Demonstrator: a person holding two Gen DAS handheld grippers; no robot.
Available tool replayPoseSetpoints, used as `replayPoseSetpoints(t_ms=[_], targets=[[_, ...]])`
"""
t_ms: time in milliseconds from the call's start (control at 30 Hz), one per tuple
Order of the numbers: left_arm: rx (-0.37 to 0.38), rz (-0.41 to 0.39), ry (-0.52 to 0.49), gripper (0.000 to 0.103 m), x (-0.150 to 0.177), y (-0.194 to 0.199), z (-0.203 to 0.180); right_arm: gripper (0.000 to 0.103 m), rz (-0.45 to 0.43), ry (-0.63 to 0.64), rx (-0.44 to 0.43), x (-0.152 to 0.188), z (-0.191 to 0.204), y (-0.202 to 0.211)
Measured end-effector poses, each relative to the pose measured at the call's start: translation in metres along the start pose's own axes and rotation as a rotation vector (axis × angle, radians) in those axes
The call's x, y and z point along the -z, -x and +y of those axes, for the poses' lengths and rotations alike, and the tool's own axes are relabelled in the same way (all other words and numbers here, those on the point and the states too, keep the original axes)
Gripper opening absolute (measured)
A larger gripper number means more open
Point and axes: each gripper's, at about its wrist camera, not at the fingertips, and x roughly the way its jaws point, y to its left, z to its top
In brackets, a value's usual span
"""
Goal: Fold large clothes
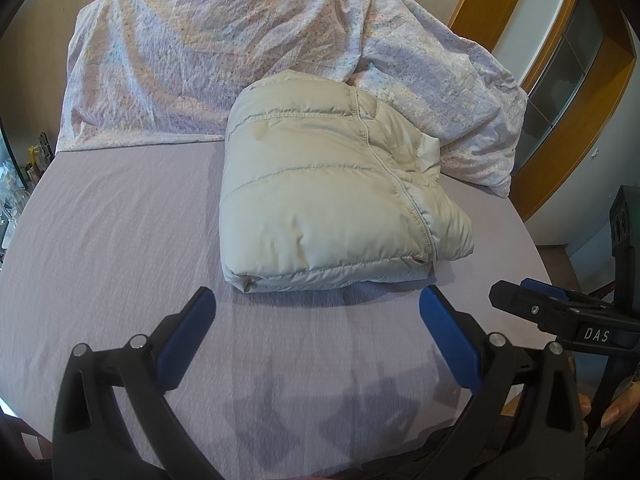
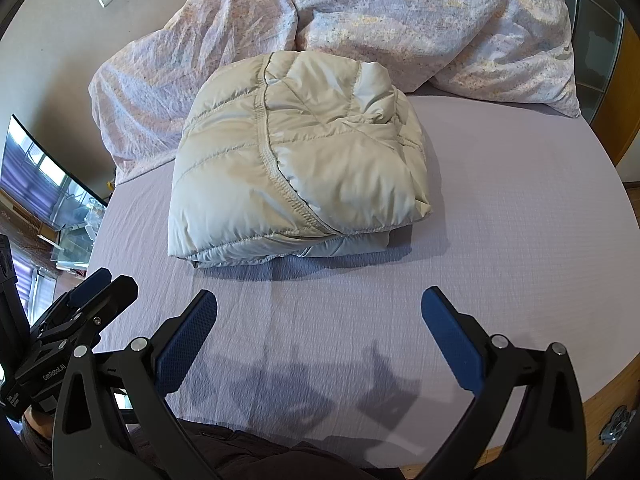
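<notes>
A cream quilted puffer jacket (image 1: 332, 196) lies folded into a thick, roughly square bundle on the lilac bed sheet (image 1: 120, 240). It also shows in the right wrist view (image 2: 296, 164). My left gripper (image 1: 318, 304) is open and empty, held just short of the bundle's near edge. My right gripper (image 2: 320, 304) is open and empty too, a little back from the bundle. The right gripper shows at the right edge of the left wrist view (image 1: 560, 312). The left gripper shows at the lower left of the right wrist view (image 2: 96, 296).
A crumpled floral duvet (image 1: 224, 64) lies across the head of the bed behind the jacket, also in the right wrist view (image 2: 400, 12). A wooden frame and window (image 1: 560, 80) are at the right. A TV (image 2: 36, 184) and shelf stand at the left.
</notes>
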Motion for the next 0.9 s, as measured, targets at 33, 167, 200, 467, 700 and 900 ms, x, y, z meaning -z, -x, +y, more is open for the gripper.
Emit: replayPoseSetpoints(t_ms=[33,167,200,467,700,900], targets=[[0.000,0.000,0.000,0.101,-0.0001,-0.0002,-0.0001,0.102,0.000,0.000,0.000,0.0000,0.0002,-0.0002],[0.001,0.001,0.000,0.101,-0.0004,-0.0003,0.0001,0.102,0.000,0.001,0.000,-0.0003,0.0003,-0.0001],[0.001,0.001,0.000,0.101,-0.0006,-0.0004,-0.0001,0.102,0.000,0.001,0.000,-0.0004,0.0003,-0.0002],[0.001,0.001,0.000,0.101,-0.0007,-0.0004,0.0000,0.102,0.000,0.001,-0.001,-0.0008,0.0002,0.0002],[0.000,0.000,-0.001,0.101,-0.0007,-0.0006,-0.0003,0.102,0.000,0.000,-0.002,-0.0009,-0.0001,0.0003],[0.000,0.001,0.001,0.101,-0.0006,-0.0008,-0.0003,0.102,0.000,0.001,-0.002,-0.0011,-0.0006,0.0001]])
